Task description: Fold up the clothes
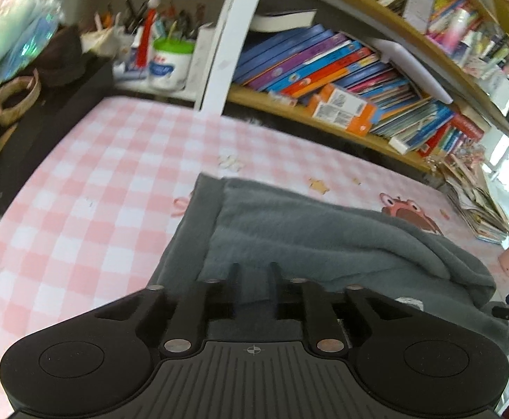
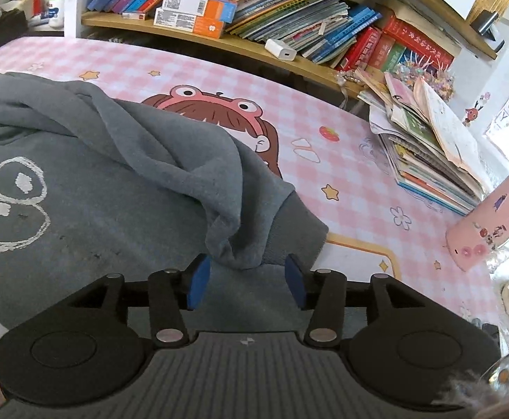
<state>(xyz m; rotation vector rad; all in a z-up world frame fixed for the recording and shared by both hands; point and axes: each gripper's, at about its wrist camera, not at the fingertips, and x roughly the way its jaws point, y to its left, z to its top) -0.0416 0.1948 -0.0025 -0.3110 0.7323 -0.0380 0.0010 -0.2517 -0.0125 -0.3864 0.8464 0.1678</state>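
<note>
A grey sweatshirt point(image 1: 324, 237) lies partly folded on the pink checked table cover point(image 1: 97, 181). My left gripper point(image 1: 253, 272) hovers over its near left part. Its dark fingers stand a narrow gap apart, open, and the cloth shows below them. In the right wrist view the sweatshirt point(image 2: 97, 192) shows a white ring print point(image 2: 10, 202). A sleeve with a ribbed cuff point(image 2: 289, 234) is laid across it. My right gripper point(image 2: 246, 281) is open, and the sleeve's bunched end sits just ahead of its blue pads point(image 2: 198, 279) without being pressed by them.
A wooden shelf point(image 2: 219, 43) crammed with books runs along the table's far side. A slumped stack of booklets point(image 2: 429, 153) and a pink case point(image 2: 488, 223) sit at the right. Cups of pens point(image 1: 170, 63) and a dark box point(image 1: 45, 111) stand at the far left.
</note>
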